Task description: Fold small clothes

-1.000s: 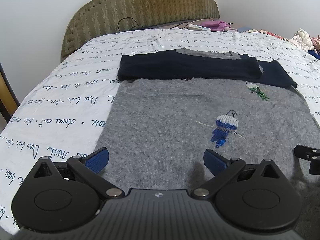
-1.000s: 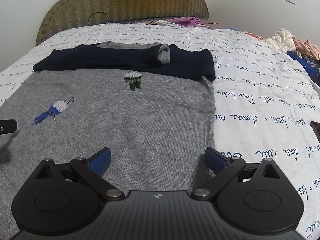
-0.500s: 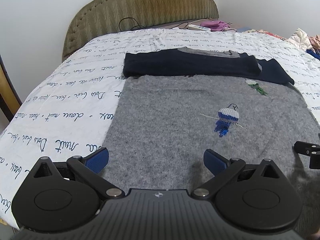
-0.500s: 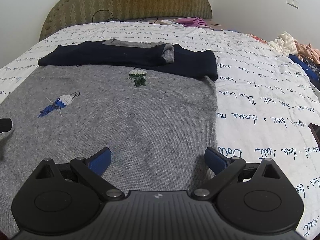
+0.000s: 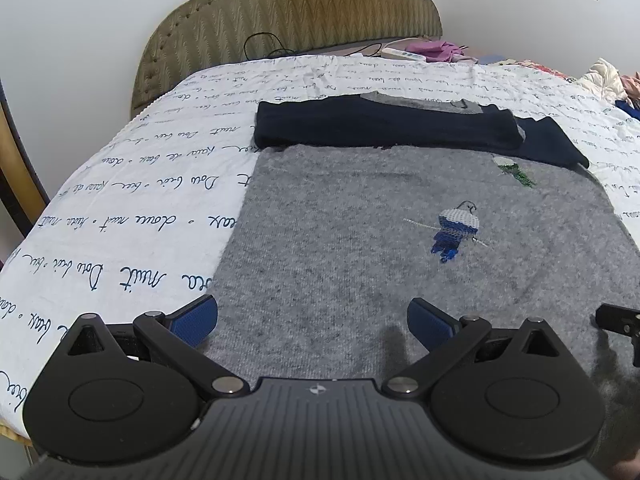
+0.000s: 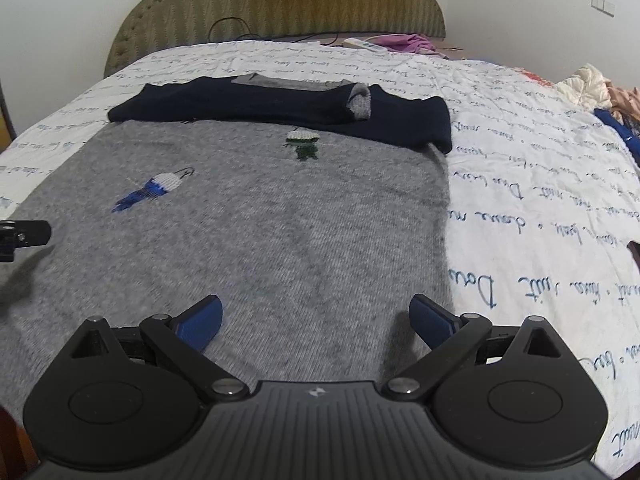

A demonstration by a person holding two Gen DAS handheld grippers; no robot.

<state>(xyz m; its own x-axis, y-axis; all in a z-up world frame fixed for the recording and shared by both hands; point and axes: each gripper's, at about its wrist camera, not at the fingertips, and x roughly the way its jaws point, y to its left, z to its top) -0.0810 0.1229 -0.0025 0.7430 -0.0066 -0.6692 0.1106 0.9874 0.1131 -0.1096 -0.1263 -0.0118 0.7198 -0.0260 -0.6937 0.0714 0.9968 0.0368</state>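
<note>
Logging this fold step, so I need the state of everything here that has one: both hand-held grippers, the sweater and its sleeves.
left hand-held gripper: open, holding nothing.
right hand-held gripper: open, holding nothing.
grey sweater: lying flat on the bed, body unfolded.
navy sleeves: folded across the sweater's top.

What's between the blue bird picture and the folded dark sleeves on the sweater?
A little green embroidered figure sits between the blue bird and the dark sleeves; elsewhere only plain grey sweater. The right wrist view shows it best.

Bedsheet (image 5: 132, 216) script, perhaps "douce nuit".
</note>
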